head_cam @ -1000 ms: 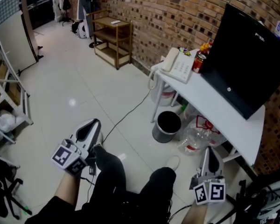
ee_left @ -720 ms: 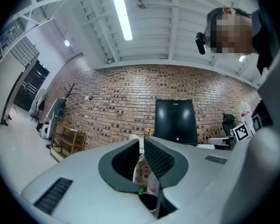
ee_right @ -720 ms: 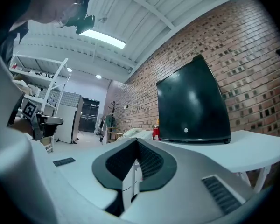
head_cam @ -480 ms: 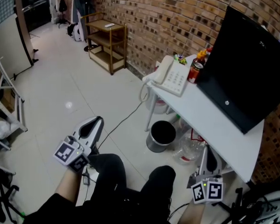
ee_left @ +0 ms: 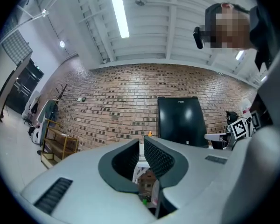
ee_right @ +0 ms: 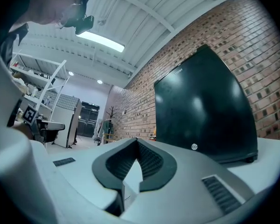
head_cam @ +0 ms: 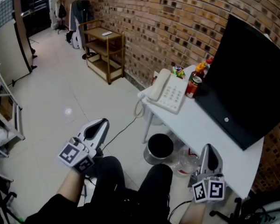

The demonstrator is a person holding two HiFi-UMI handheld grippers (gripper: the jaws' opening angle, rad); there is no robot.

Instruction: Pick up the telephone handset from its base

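A cream telephone (head_cam: pixel 171 95) sits on the left end of a white table (head_cam: pixel 210 125), with its handset (head_cam: pixel 158 84) resting on the base along the left side. A coiled cord hangs off the table edge. My left gripper (head_cam: pixel 102 121) is shut and empty, held over the floor below and left of the phone. My right gripper (head_cam: pixel 210 148) is also shut and empty, low at the table's near edge, right of the phone. In the left gripper view the jaws (ee_left: pixel 141 141) point at the brick wall and monitor; the right gripper (ee_right: pixel 136 142) points along the monitor.
A big black monitor (head_cam: pixel 252 78) leans on the table's right part. A red bottle (head_cam: pixel 194 85) and small items stand behind the phone. Under the table are a black bin (head_cam: pixel 158 146) and a plastic bottle. A wooden shelf (head_cam: pixel 105 45) stands by the brick wall.
Both grippers have moved forward toward the table and a little up. The phone and table now appear closer and lower in the head view. Both jaws stayed shut.
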